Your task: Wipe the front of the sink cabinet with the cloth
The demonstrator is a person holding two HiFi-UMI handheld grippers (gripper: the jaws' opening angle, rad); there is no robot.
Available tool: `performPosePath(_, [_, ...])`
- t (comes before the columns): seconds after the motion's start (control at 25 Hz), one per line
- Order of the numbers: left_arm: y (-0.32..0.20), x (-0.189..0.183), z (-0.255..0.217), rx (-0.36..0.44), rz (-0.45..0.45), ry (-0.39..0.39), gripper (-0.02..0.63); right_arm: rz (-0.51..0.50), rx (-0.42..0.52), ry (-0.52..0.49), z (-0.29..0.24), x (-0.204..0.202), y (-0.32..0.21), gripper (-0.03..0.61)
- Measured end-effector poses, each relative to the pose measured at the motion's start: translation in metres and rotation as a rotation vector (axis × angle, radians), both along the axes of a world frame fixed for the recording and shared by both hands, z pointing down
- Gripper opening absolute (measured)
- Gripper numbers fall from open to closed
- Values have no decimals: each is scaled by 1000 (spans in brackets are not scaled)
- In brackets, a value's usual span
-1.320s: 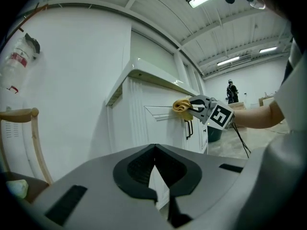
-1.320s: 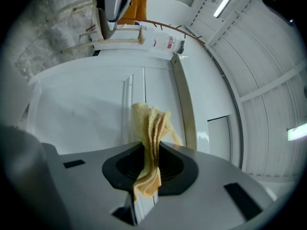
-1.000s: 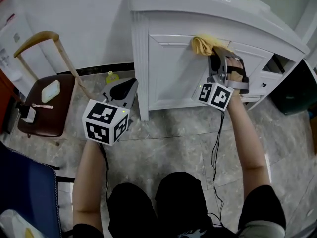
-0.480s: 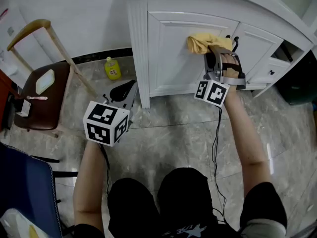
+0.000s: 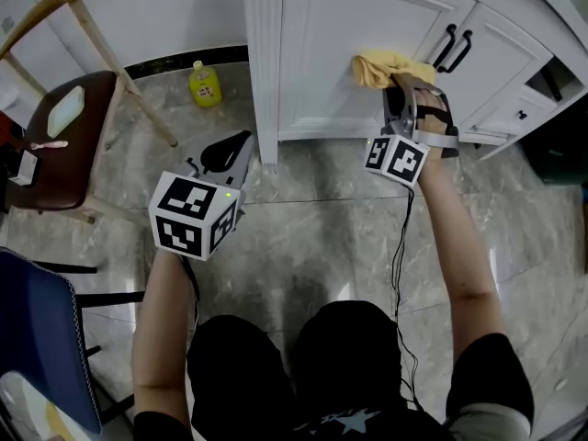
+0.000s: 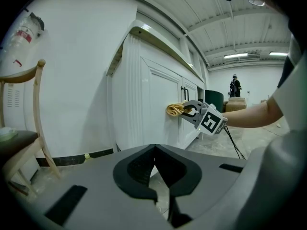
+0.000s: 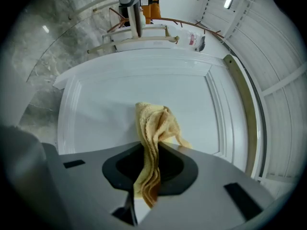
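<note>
The white sink cabinet [image 5: 331, 53] fills the top of the head view, with a panelled door [image 7: 139, 99] and black handles [image 5: 453, 46]. My right gripper [image 5: 401, 88] is shut on a yellow cloth [image 5: 386, 67], and the bunched cloth [image 7: 154, 128] is pressed against the door panel, left of the handles. The left gripper view shows the same cloth [image 6: 175, 109] against the cabinet front [image 6: 158, 104]. My left gripper [image 5: 225, 159] hangs over the floor in front of the cabinet's left corner, shut, with nothing between its jaws.
A wooden chair with a brown seat [image 5: 64, 150] stands at the left against the wall. A small yellow bottle [image 5: 205, 84] sits on the marble floor by the wall, left of the cabinet. A blue object [image 5: 46, 347] is at the lower left. An open drawer [image 5: 551, 76] shows at right.
The head view has tilted down, so the sink top has left the frame. My right gripper has drawn the cloth down the door panel. The left gripper has barely moved.
</note>
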State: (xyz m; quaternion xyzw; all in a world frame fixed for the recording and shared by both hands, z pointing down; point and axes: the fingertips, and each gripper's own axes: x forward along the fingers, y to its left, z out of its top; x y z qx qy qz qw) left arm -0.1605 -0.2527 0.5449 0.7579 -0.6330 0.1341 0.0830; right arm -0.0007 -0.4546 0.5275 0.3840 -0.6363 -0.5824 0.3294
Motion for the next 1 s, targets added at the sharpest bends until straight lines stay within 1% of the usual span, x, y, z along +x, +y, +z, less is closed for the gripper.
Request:
performPosePath(0.16, [6,-1,32,-44,-11,3,16,11,-43,4,32,6,-4,63])
performPosePath(0.28, [12,-4,55,-76,-19,5,15,10,-66,26,59,7,-4,63])
performPosePath(0.52, [22,-9,96,-131,-49,36,16,4,-106,60,104,6,-5,63])
performPosePath(0.76, [27,-13,120,-162,-62,44,17,-5,-137,89,139,7,-5,63])
performPosePath(1.0, [33,-17,140,-187,-75,63,17,20,-204,131,178,12,-2,63])
